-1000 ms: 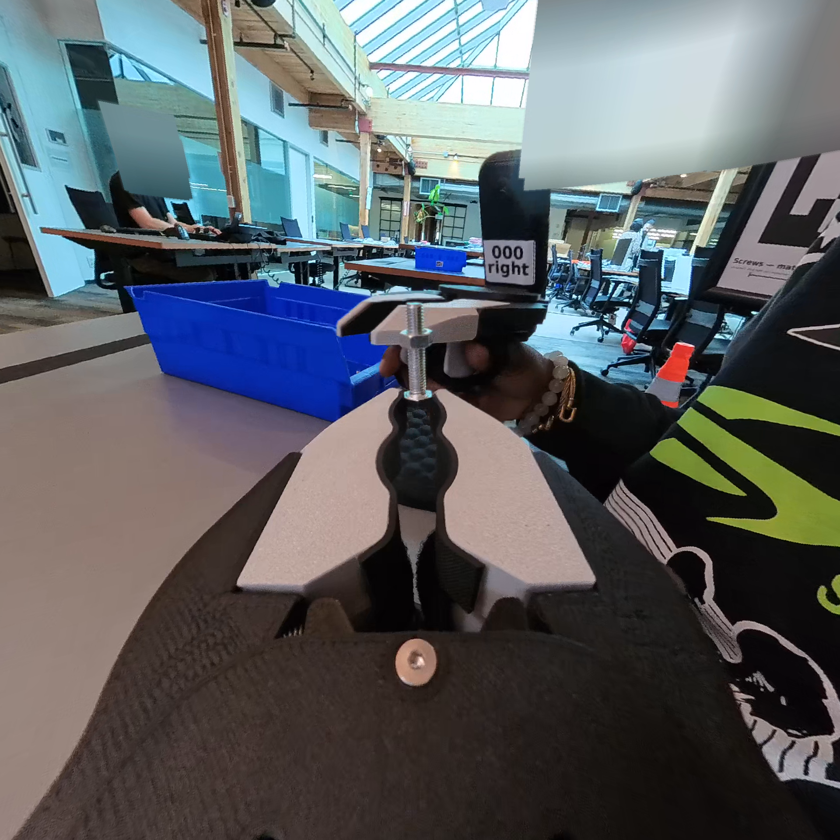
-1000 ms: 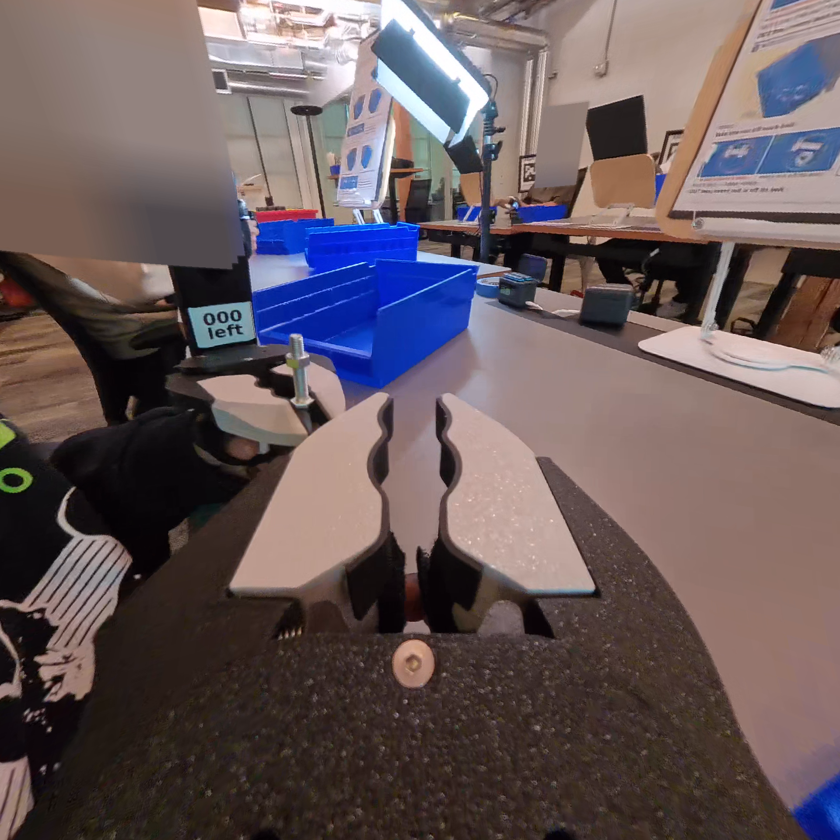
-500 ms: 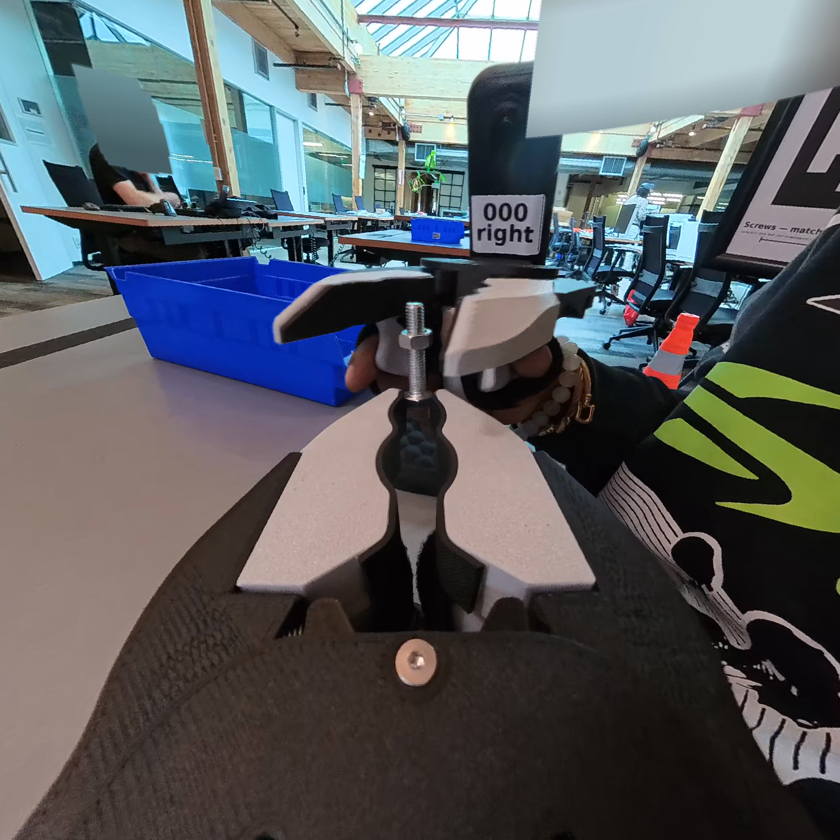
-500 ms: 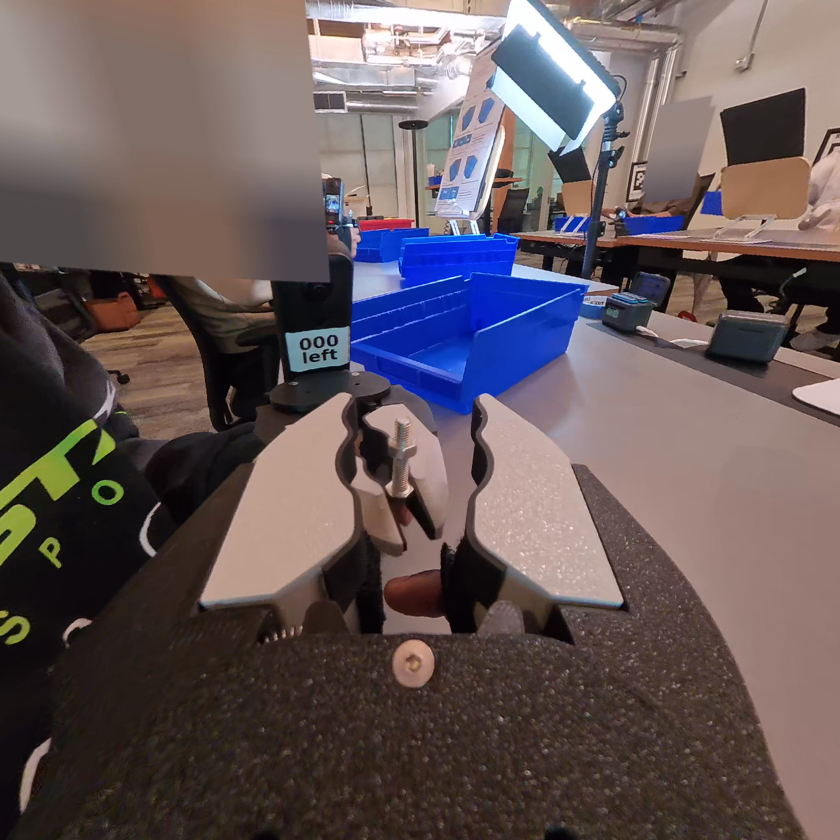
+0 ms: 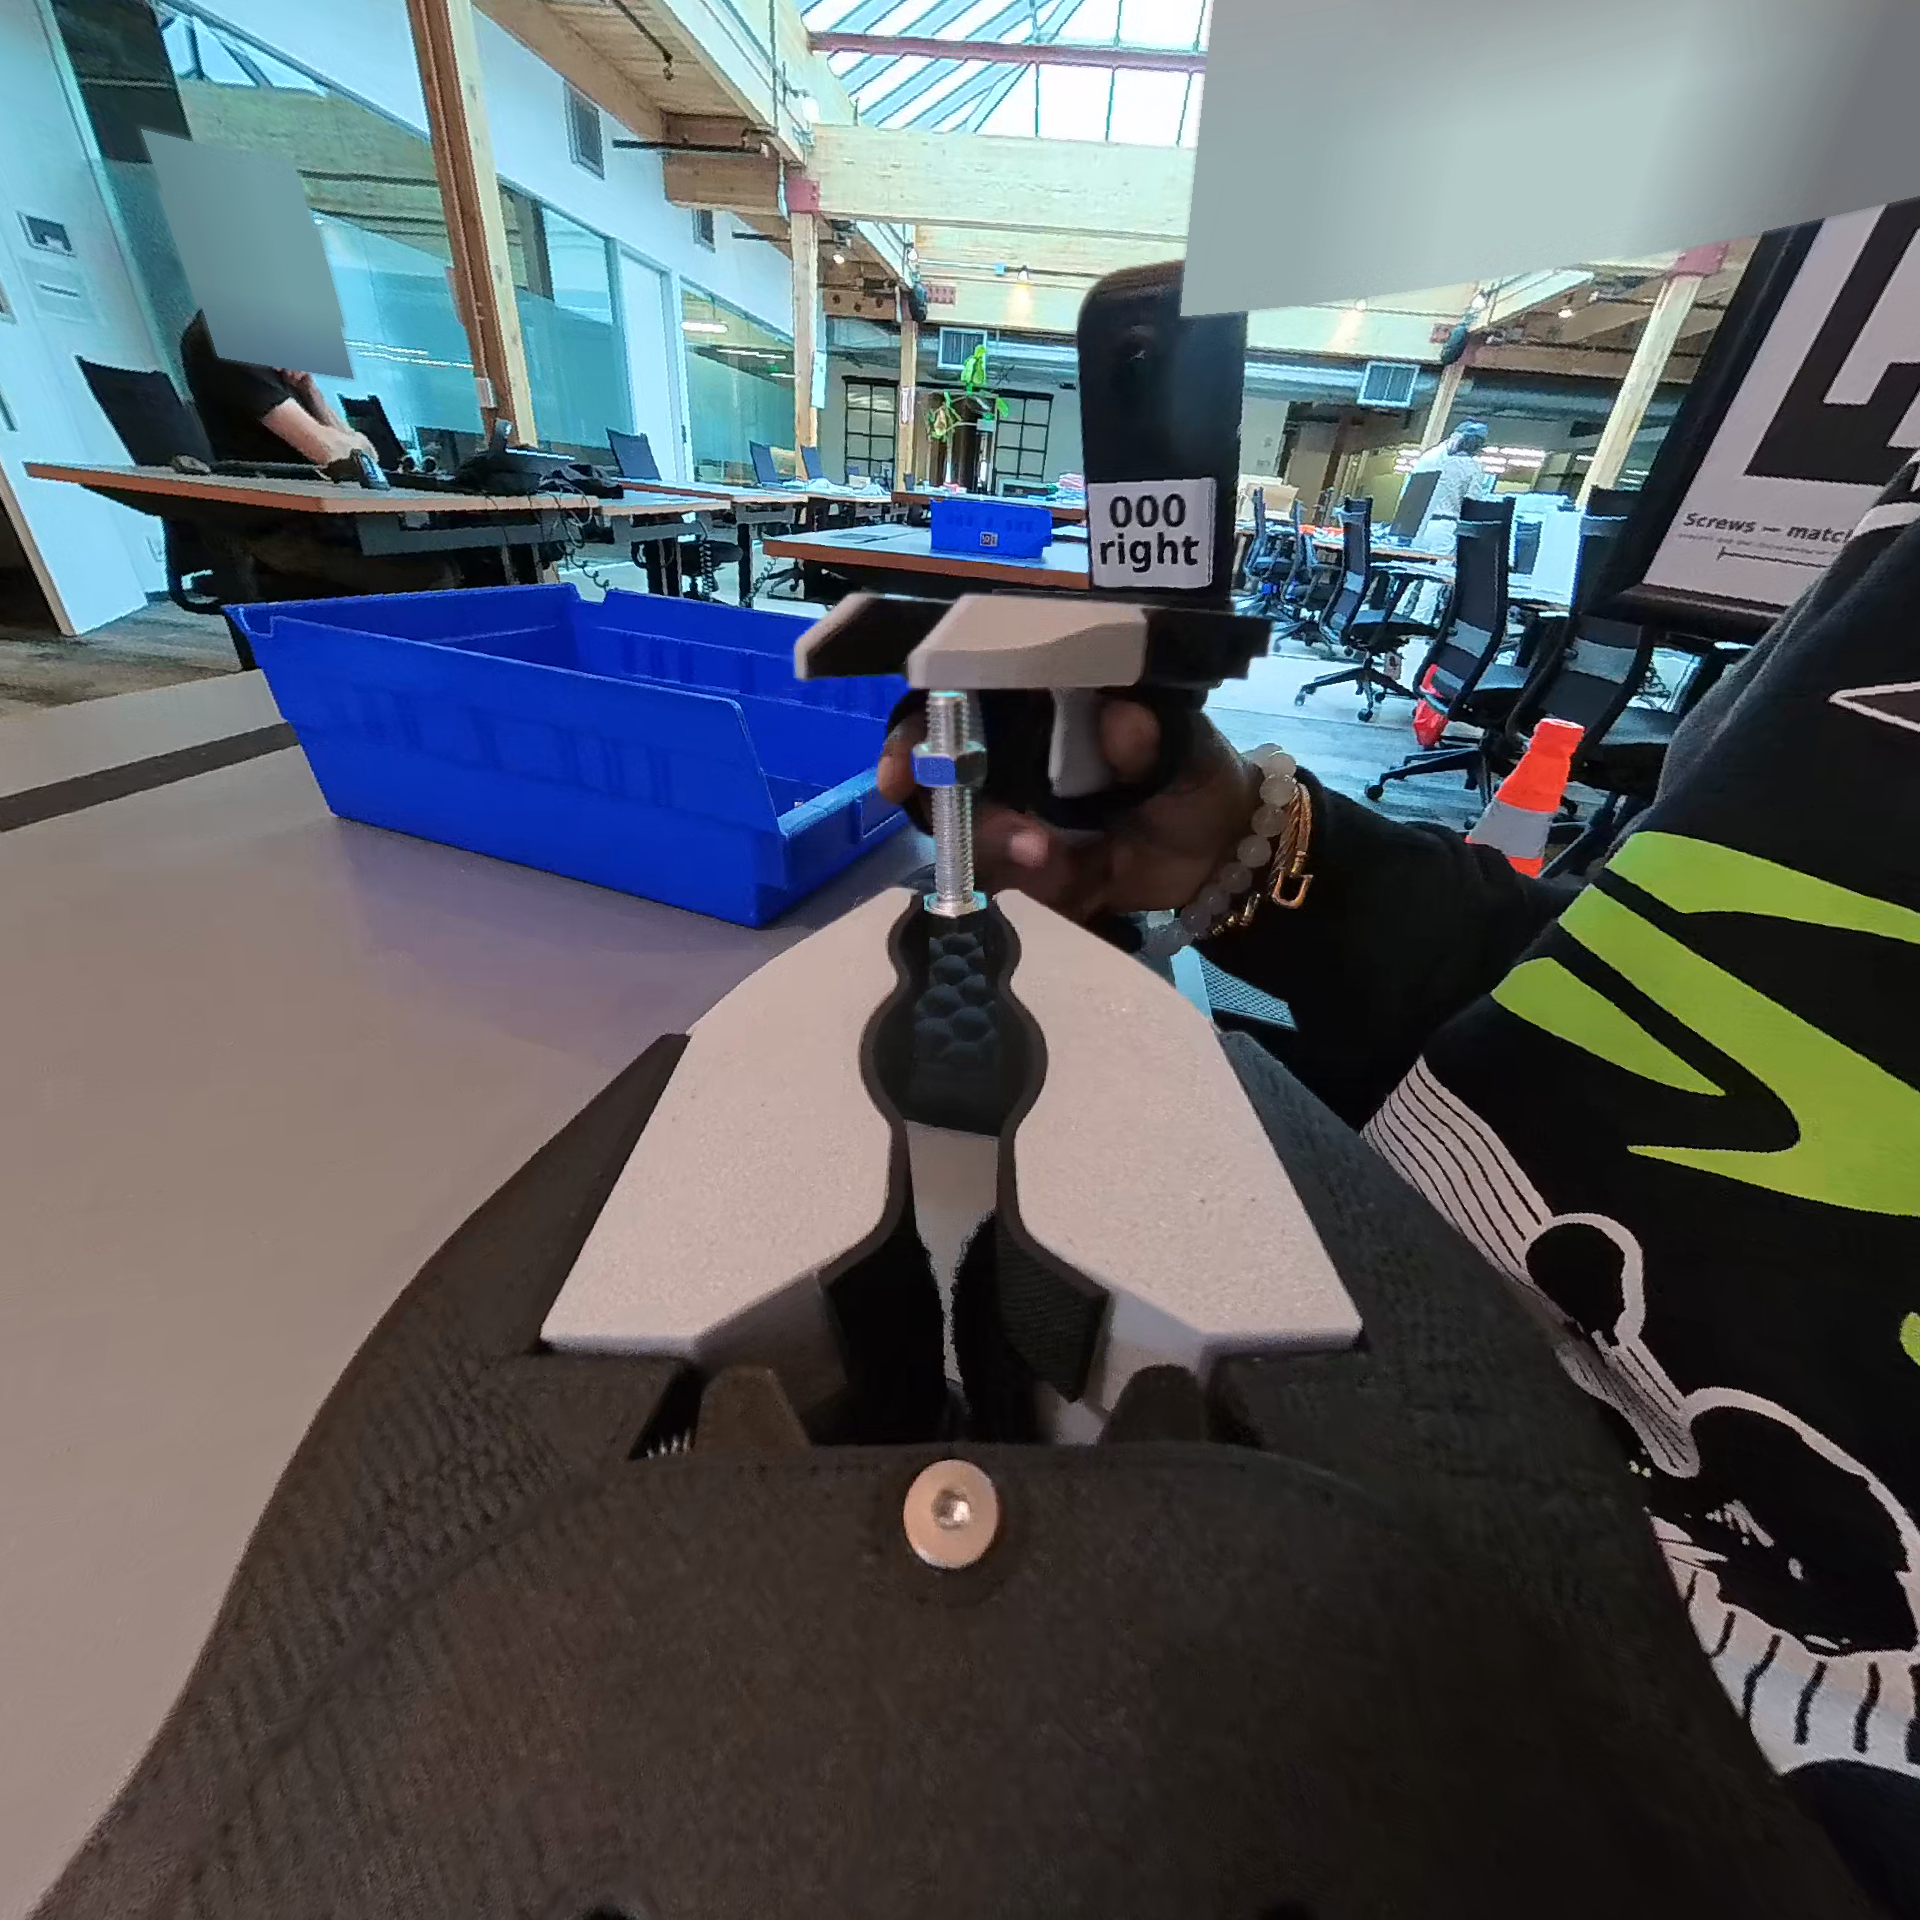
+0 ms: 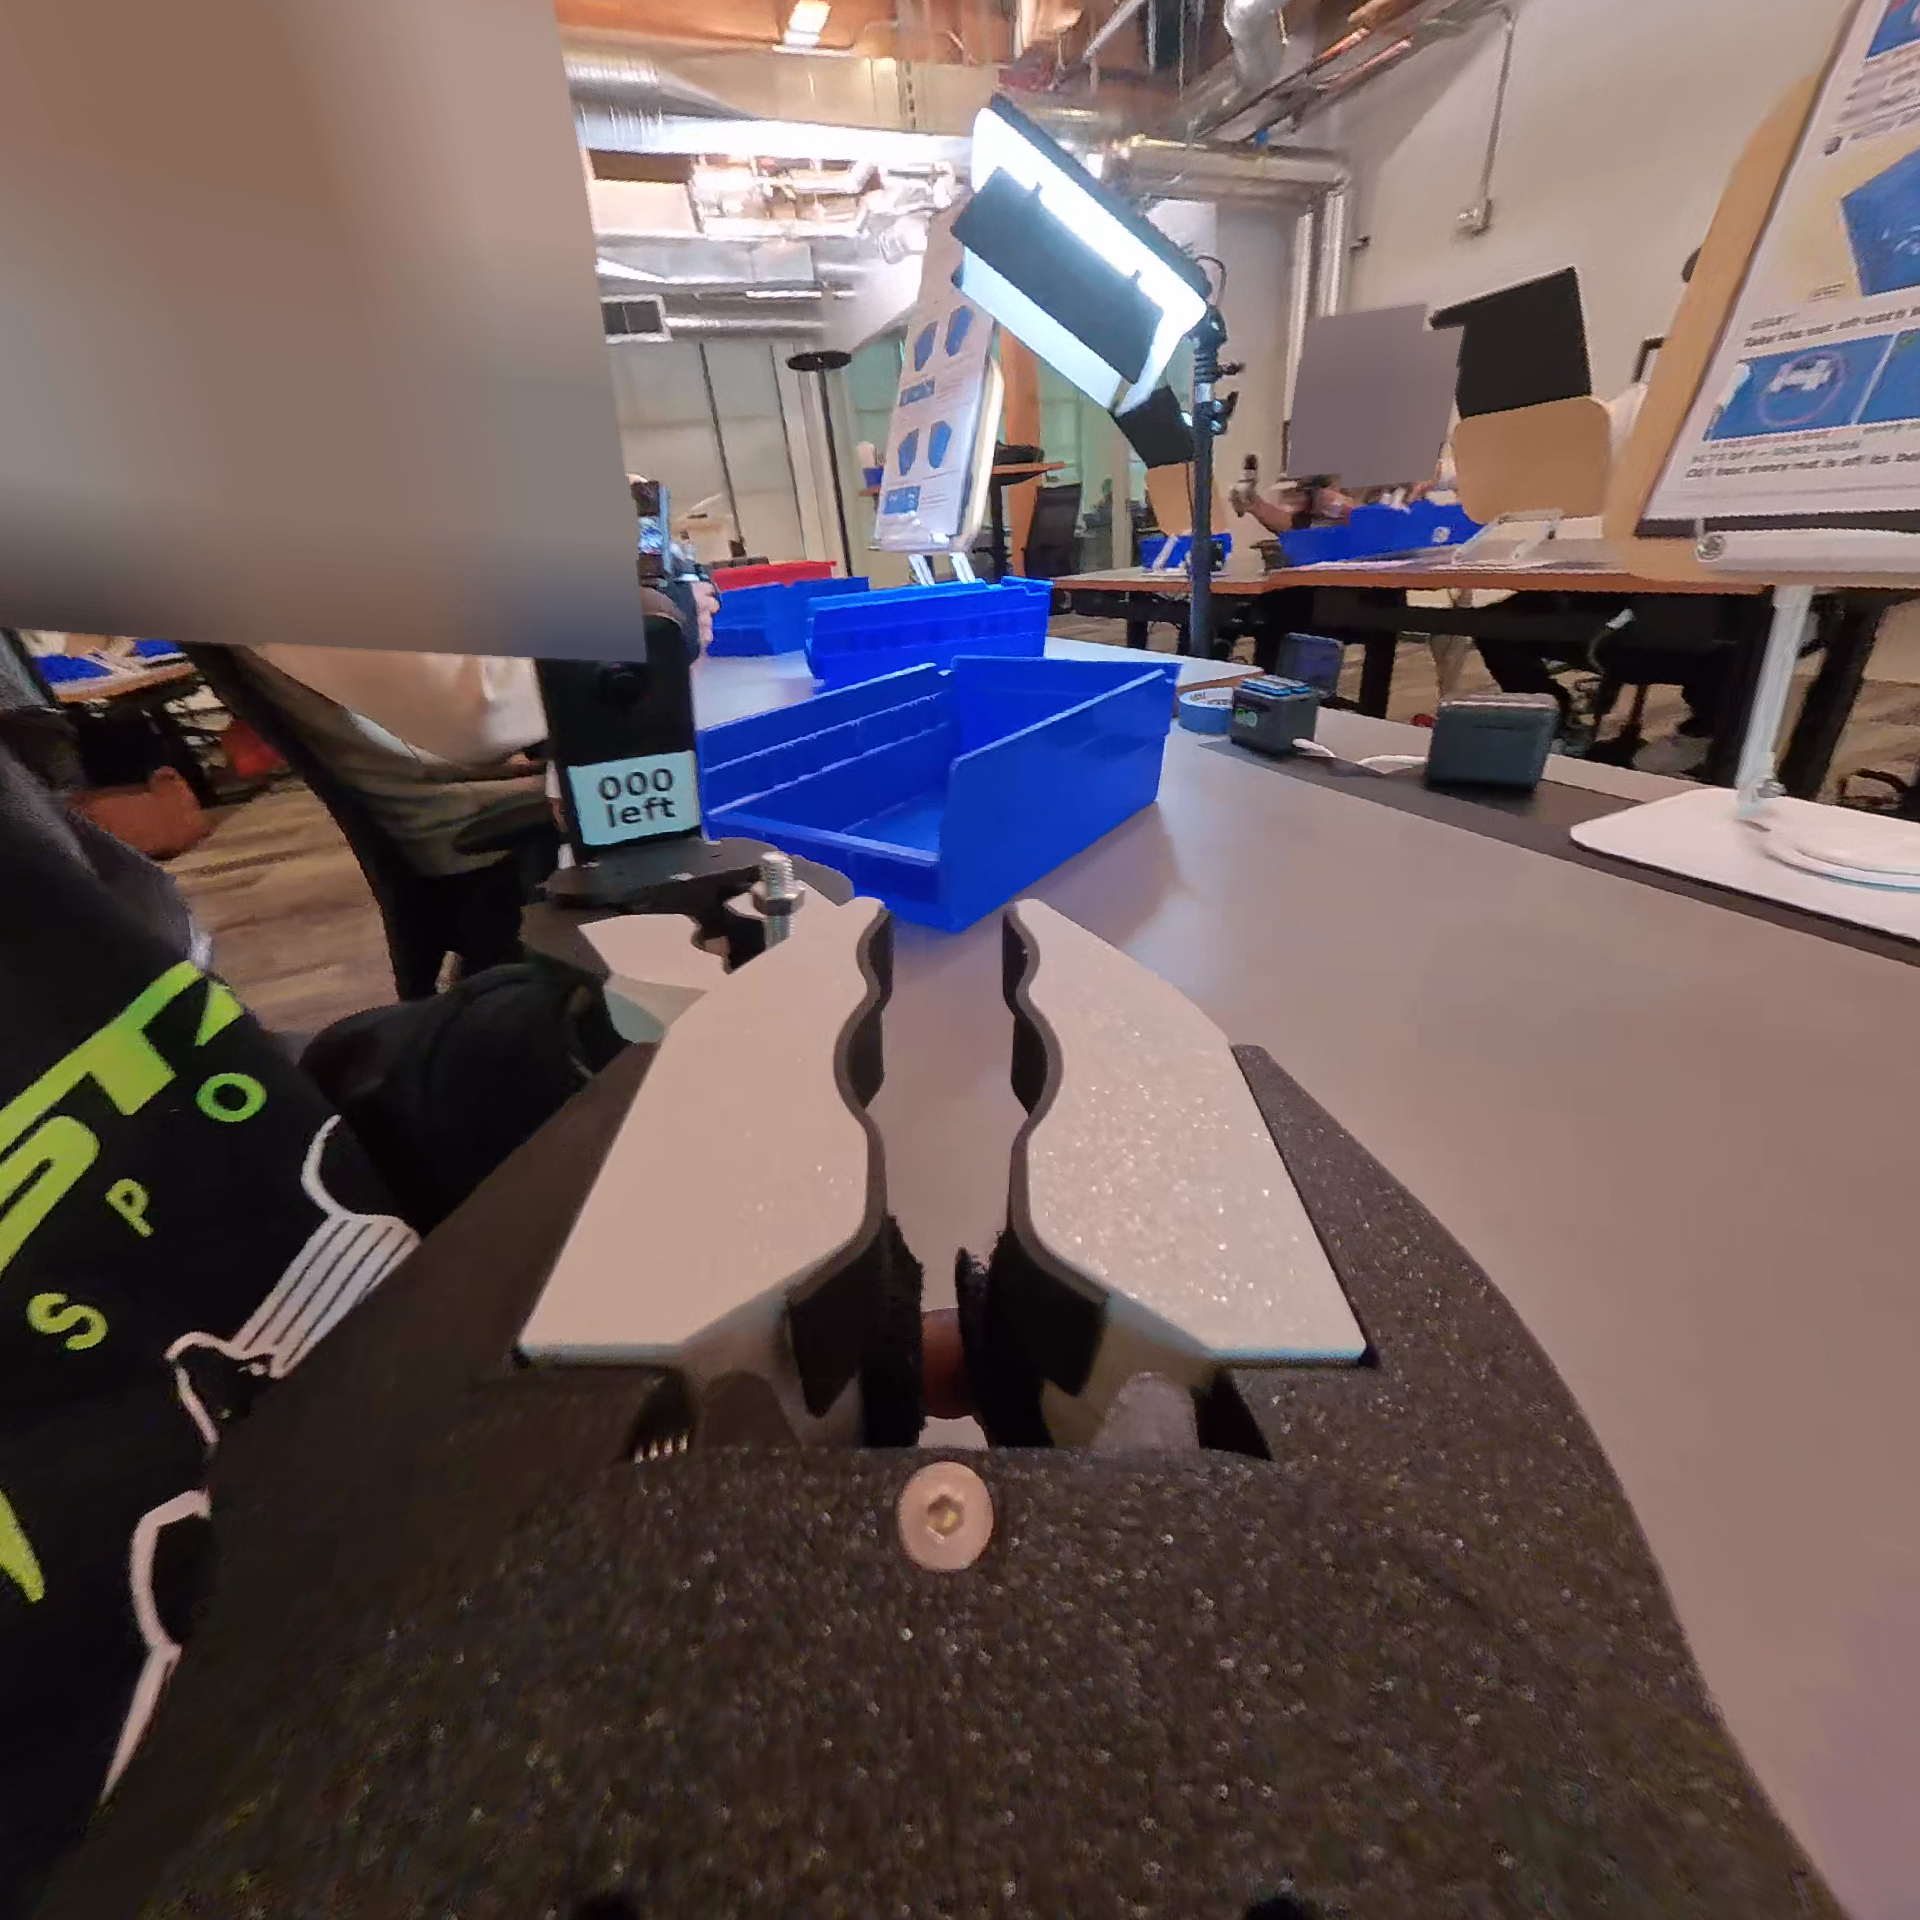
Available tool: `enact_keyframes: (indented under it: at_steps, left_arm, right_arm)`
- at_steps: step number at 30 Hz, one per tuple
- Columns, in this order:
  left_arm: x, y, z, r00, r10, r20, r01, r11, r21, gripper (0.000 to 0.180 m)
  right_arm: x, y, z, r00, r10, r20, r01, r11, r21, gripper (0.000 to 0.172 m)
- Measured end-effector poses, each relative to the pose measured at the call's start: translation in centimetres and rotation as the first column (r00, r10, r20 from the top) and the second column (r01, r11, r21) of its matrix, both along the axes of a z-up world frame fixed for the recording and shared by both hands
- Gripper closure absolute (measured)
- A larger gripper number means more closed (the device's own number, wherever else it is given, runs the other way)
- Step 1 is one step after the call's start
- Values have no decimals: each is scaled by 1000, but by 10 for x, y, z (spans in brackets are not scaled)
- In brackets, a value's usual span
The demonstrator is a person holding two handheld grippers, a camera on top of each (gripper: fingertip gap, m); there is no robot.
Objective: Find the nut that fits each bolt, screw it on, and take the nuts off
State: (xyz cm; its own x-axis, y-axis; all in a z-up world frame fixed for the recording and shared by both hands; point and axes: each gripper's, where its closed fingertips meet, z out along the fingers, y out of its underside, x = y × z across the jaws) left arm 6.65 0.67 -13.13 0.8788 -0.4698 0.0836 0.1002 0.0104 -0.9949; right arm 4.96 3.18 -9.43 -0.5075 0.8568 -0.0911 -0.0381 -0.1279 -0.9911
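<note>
My left gripper [image 5: 951,914] is shut on the head of a silver bolt [image 5: 951,821] and holds it upright above the grey table [image 5: 260,1039]. A silver nut [image 5: 951,771] sits on the thread near the bolt's top. My right gripper [image 6: 945,925] is open with nothing between its pads. In the right wrist view the bolt [image 6: 777,899] and the left gripper [image 6: 717,935] are just left of my left finger. In the left wrist view the right gripper [image 5: 894,655] hovers at the bolt's top end, with its fingers off the nut.
An open-fronted blue bin [image 5: 540,717] stands on the table behind the bolt and also shows in the right wrist view [image 6: 1039,769]. A tape roll [image 6: 1205,712], two small cases [image 6: 1491,738] and a white stand base [image 6: 1766,852] lie farther right. The person's sleeve [image 5: 1455,935] is at the right. Spacing between my two grippers at the tips: around 5 cm.
Half a second ago my right gripper's jaws stood wide around the bolt's top. They have since narrowed with nothing between them, and the gripper has moved off to the bolt's right. The left grip is unchanged.
</note>
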Motion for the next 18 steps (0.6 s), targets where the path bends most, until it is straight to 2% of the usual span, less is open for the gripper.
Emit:
enact_keyframes:
  at_steps: [5,7,12,15,18]
  left_arm:
    - [1,1,-2,1000,5,-16,-5,1000,-10,171]
    - [1,1,-3,1000,3,-16,-3,1000,-11,171]
    - [3,2,-4,1000,-6,-25,6,1000,-18,171]
    - [3,1,-3,1000,-11,-22,11,1000,-15,171]
    - [3,2,-4,1000,-9,-17,8,1000,-18,171]
  right_arm:
    - [-3,-36,2,991,134,-7,-134,991,14,128]
    - [-12,-48,-1,989,147,6,-147,988,40,124]
    - [-30,-58,-7,990,139,30,-141,989,54,124]
    - [-32,-49,-10,995,96,36,-98,994,55,129]
    - [-24,-40,-10,995,88,34,-91,994,64,125]
